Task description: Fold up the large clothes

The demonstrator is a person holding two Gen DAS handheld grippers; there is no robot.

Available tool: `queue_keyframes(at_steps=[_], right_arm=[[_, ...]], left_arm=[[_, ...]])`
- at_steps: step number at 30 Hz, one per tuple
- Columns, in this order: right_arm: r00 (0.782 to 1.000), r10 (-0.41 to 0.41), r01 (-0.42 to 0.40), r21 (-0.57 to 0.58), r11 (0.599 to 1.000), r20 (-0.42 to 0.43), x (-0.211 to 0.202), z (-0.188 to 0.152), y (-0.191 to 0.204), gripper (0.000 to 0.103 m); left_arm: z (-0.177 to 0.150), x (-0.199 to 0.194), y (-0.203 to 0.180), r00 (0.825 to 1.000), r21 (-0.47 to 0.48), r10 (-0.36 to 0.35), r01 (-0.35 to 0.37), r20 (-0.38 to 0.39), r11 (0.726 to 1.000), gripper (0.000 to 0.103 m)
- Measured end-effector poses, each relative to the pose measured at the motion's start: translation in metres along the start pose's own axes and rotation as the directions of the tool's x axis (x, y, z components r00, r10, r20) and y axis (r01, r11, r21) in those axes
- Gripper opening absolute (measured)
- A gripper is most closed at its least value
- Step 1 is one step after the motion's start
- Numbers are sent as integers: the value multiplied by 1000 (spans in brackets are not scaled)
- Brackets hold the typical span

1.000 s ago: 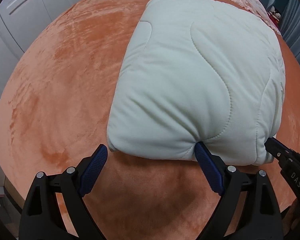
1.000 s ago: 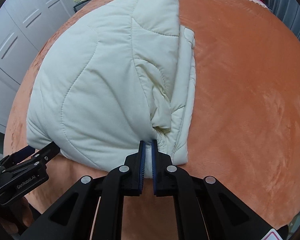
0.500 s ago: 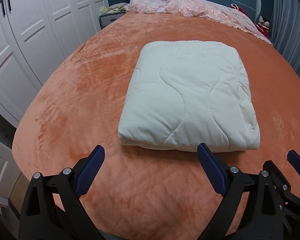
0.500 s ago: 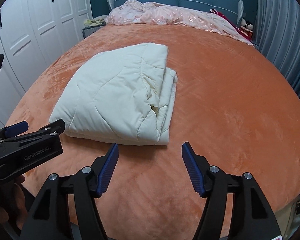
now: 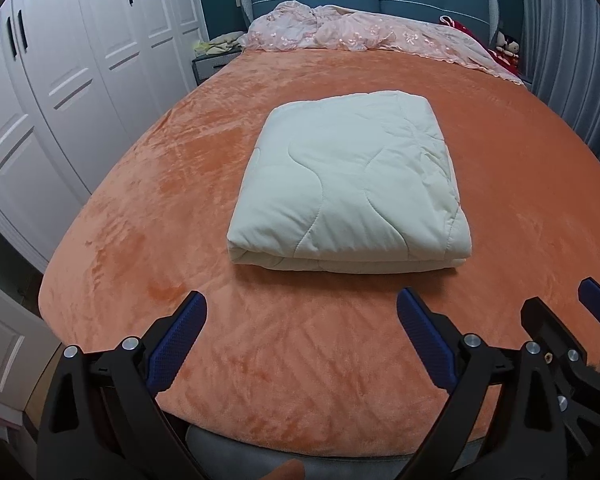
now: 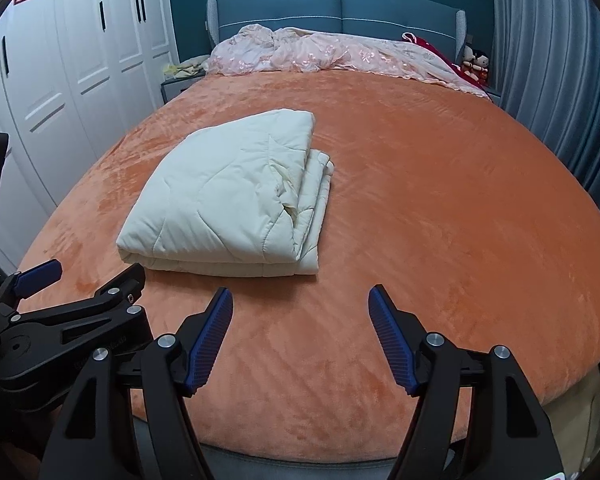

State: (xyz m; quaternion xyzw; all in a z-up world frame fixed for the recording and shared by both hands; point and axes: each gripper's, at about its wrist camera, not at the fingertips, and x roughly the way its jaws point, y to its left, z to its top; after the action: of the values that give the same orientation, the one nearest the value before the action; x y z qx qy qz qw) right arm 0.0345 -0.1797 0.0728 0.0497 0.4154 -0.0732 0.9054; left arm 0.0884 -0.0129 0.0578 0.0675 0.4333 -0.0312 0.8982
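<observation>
A cream quilted garment [image 5: 348, 184] lies folded into a thick rectangle on the orange bedspread [image 5: 160, 200]. It also shows in the right wrist view [image 6: 228, 200], with its layered edges on the right side. My left gripper [image 5: 300, 320] is open and empty, held back near the foot of the bed, apart from the garment. My right gripper [image 6: 300, 320] is open and empty too, level with it. Each gripper shows at the edge of the other's view, the right one [image 5: 572, 336] and the left one [image 6: 80, 300].
A pink embroidered cover [image 5: 364, 36] lies bunched at the blue headboard [image 6: 340, 4]. White wardrobes [image 5: 60, 72] stand along the left side. Grey curtains [image 6: 560, 60] hang at the right. A nightstand [image 5: 212, 60] stands by the headboard.
Both grippers have pulled back from the garment toward the foot of the bed. The right gripper was shut on the garment's near edge a second ago and has let go and opened.
</observation>
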Motion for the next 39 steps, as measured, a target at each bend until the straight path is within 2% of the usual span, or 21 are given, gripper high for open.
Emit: queue_keyframes(at_steps=[22, 34, 39], right_arm=[[998, -16, 15, 3, 1000, 53, -50, -26, -2, 68], [998, -19, 21, -20, 1000, 61, -55, -31, 13, 68], [998, -20, 21, -16, 1000, 59, -56, -32, 12, 68]], left_arm=[[-31, -56, 0, 994, -5, 45, -45, 95, 999, 93], [-38, -62, 14, 992, -34, 67, -64, 108, 997, 93], [-39, -59, 16, 995, -43, 48, -44, 92, 998, 93]])
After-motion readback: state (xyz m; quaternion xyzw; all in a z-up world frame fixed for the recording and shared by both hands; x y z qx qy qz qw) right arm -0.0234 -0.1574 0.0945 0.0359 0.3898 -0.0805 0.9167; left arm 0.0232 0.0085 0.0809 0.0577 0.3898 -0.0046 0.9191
